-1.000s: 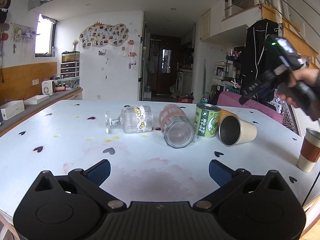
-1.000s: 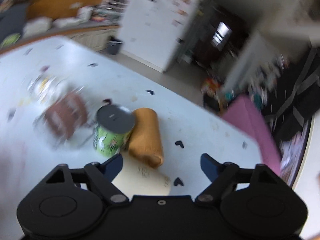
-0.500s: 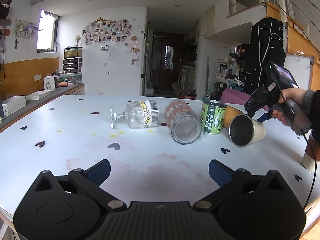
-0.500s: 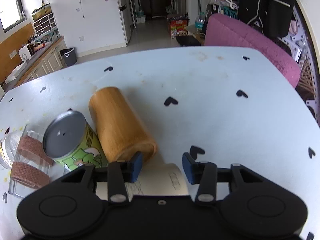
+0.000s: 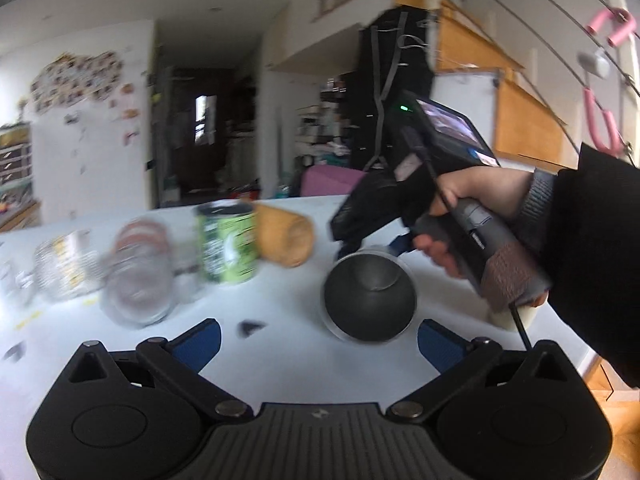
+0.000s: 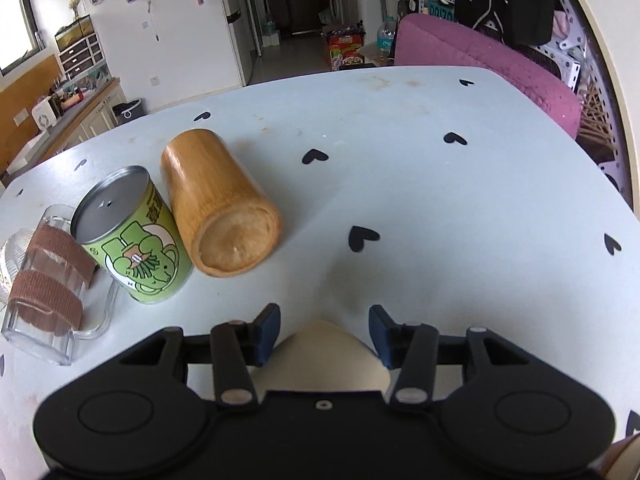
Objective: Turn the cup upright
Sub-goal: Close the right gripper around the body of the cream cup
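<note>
A cream cup with a steel lining (image 5: pixel 370 300) is held off the table, its open mouth facing my left wrist camera. My right gripper (image 6: pixel 324 334) is shut on its cream wall (image 6: pixel 320 360); in the left wrist view the right gripper (image 5: pixel 372 246) sits behind the cup's rim. My left gripper (image 5: pixel 318 338) is open and empty, low over the table (image 6: pixel 440 200) in front of the cup.
A wooden cup (image 6: pixel 218 204) lies on its side next to an upright green can (image 6: pixel 136 240). A clear mug with brown bands (image 6: pixel 48 292) and a ribbed glass (image 5: pixel 66 268) lie on their sides further left. A purple chair (image 6: pixel 480 60) stands beyond the table.
My right gripper has lifted the cream cup off the table and pulled it back from the wooden cup. My left gripper has swung right, toward the cup.
</note>
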`<state>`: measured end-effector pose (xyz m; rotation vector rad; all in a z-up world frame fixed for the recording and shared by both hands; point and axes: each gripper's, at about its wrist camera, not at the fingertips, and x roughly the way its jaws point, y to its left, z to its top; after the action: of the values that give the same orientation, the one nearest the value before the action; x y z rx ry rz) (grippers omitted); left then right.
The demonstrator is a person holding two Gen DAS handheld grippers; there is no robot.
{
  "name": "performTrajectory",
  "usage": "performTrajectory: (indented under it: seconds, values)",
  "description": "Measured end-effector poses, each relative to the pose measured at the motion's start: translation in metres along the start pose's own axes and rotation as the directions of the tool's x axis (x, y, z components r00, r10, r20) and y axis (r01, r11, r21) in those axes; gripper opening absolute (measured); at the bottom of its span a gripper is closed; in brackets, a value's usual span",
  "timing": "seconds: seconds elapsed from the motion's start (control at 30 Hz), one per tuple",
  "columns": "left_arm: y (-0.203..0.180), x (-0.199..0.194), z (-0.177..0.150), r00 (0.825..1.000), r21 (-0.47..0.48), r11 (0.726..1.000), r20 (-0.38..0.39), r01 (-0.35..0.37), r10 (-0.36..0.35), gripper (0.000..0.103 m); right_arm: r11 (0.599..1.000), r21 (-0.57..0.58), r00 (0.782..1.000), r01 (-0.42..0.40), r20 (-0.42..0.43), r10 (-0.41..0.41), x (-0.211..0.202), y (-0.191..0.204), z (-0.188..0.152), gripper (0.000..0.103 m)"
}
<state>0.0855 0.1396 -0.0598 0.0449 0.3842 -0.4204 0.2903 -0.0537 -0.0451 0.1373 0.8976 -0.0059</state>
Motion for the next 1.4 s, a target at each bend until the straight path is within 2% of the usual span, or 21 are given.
performTrajectory:
  seconds: [0.13,0.27,0.4,0.5,0.6,0.7,0.8,0.9,1.07,1.4]
  values:
    - [-0.019,0.019,0.0,0.999,0.057,0.997,0.006,0.051,-0.052,0.103,1.0,0.016,1.0,-0.026,0.013,0.025,-0.004,-0.008,-0.004,0.05]
    - [-0.04,0.035,-0.005,0.998,0.201,0.98,0.057,0.009,-0.021,0.103,0.999,0.016,0.999,-0.043,0.019,0.043,-0.004,-0.011,-0.007,0.051]
    - [-0.047,0.056,-0.003,0.998,0.242,0.969,0.007,0.058,-0.062,0.103,0.998,0.006,0.998,-0.055,0.028,0.055,-0.005,-0.014,-0.008,0.05]
    - [-0.041,0.068,-0.001,0.992,0.206,0.971,-0.059,0.117,-0.107,0.103,0.999,-0.028,0.999,-0.025,0.042,0.026,-0.004,-0.016,-0.009,0.05]
    - [-0.032,0.073,-0.001,0.988,0.175,0.975,-0.083,0.141,-0.128,0.103,0.999,-0.016,0.999,-0.031,0.028,0.032,-0.002,-0.022,-0.009,0.05]
    - [-0.025,0.077,0.001,0.987,0.152,0.978,-0.088,0.144,-0.131,0.103,0.999,-0.018,0.999,-0.038,0.012,0.038,0.0,-0.025,-0.009,0.05]
    - [-0.025,0.088,0.004,0.991,0.119,0.989,-0.113,0.088,-0.074,0.103,0.998,-0.046,0.999,-0.041,0.004,0.041,0.0,-0.023,-0.01,0.05]
    - [-0.02,0.095,0.006,0.986,0.076,0.992,-0.14,0.101,-0.089,0.103,0.998,-0.043,0.999,-0.05,-0.01,0.05,-0.002,-0.024,-0.011,0.052]
    - [-0.029,0.087,0.005,0.987,0.14,0.981,-0.102,0.137,-0.124,0.103,0.997,-0.062,0.999,-0.041,-0.008,0.041,-0.002,-0.021,-0.012,0.052]
    - [-0.043,0.101,0.016,0.989,0.249,0.96,-0.101,0.129,-0.107,0.103,0.996,-0.061,0.998,-0.057,-0.012,0.057,-0.003,-0.024,-0.012,0.052]
